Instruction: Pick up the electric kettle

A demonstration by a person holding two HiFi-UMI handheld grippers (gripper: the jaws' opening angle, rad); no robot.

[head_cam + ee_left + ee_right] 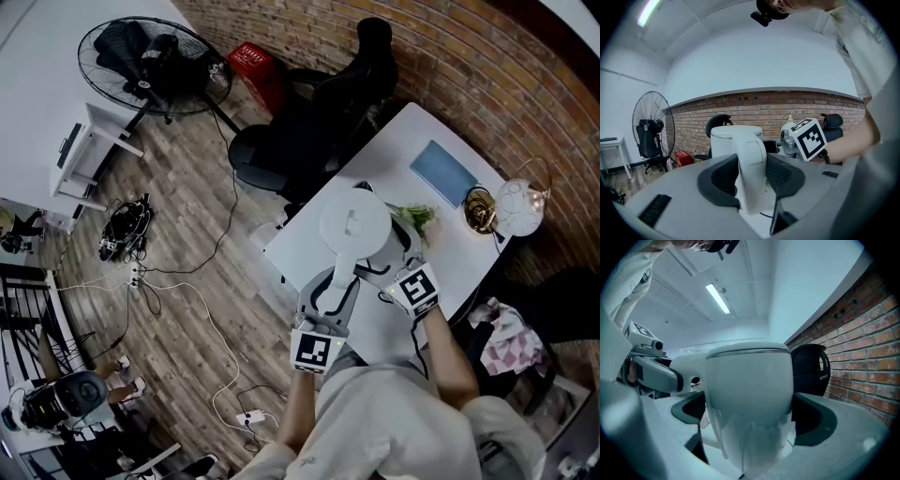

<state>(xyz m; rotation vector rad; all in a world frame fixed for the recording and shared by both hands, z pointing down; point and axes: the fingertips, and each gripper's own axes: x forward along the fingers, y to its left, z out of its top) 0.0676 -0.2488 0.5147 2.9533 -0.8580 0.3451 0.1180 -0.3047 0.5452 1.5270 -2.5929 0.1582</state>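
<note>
- Centrally, one white electric kettle (354, 223) sits over the near part of the white table (384, 159). It has a smooth, rounded body that narrows toward the base, a flat round lid and a thick white handle (339, 281) on the person's side.
- Whether its base touches the table cannot be told.
- Two hand-held grippers are on it, each with one cube of square black-and-white markers.
- The left hand-held gripper (751, 176) is clamped on the handle, with its dark pads pressed against both sides.
- The right hand-held gripper (750, 423) is closed around the kettle's body, which fills the gap between its dark pads.
- Both bare forearms reach forward from the bottom of the head view, the left (300, 403) just beside the right (450, 356). The two grippers meet at the kettle from the near side.
- Both grippers point almost level, toward the brick wall.
- Elsewhere on the table lie one blue sheet (443, 172), one clear glass vessel (518, 206) and one leafy green item (415, 217) just beside the kettle.
- One black office chair (319, 122) stands at the table's far edge. One black floor fan (155, 66) stands well apart on the wooden floor.
</note>
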